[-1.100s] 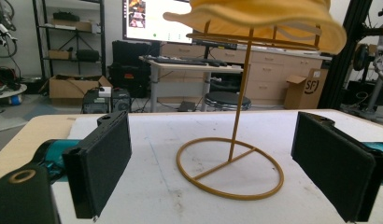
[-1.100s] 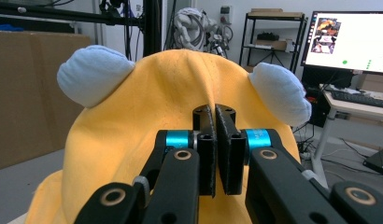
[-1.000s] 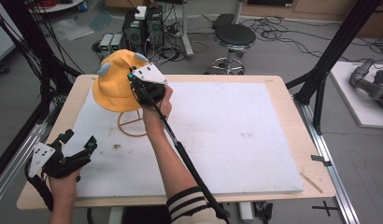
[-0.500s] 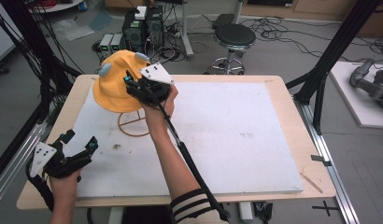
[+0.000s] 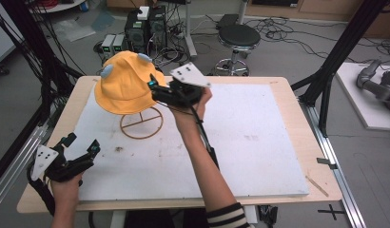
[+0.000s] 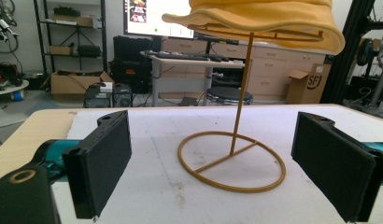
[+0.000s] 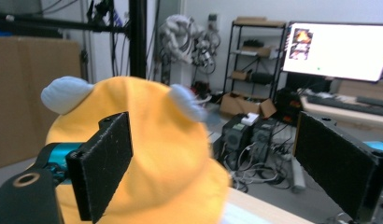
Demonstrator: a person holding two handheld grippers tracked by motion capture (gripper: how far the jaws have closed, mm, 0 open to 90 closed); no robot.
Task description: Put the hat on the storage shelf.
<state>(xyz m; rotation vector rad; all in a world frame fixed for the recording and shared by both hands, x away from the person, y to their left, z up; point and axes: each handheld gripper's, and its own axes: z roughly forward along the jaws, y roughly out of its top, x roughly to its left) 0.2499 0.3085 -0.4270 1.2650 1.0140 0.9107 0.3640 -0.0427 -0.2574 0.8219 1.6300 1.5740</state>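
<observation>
A yellow hat point(image 5: 124, 83) with two pale blue ears rests on a gold wire stand point(image 5: 141, 122) at the table's far left. My right gripper point(image 5: 152, 90) hovers just off the hat's right brim, pointing left at it. Its jaws have just been opening and stand wide, with nothing pressed between them. In the right gripper view the hat point(image 7: 166, 163) lies just beyond the open right gripper point(image 7: 222, 168). My left gripper point(image 5: 82, 143) rests open near the front left corner. In the left gripper view the stand point(image 6: 231, 161) and hat point(image 6: 264, 18) stand ahead of the left gripper point(image 6: 220, 165).
A white board point(image 5: 259, 142) covers most of the wooden table point(image 5: 307, 114). Black frame posts point(image 5: 336, 61) stand at the table's left and right sides. A stool point(image 5: 238, 38) and computer boxes point(image 5: 145, 23) sit on the floor beyond the far edge.
The right gripper's jaws opened off the hat's brim, and the hand drew back to the right and slightly up. The hat stays on its stand. The left gripper has not moved.
</observation>
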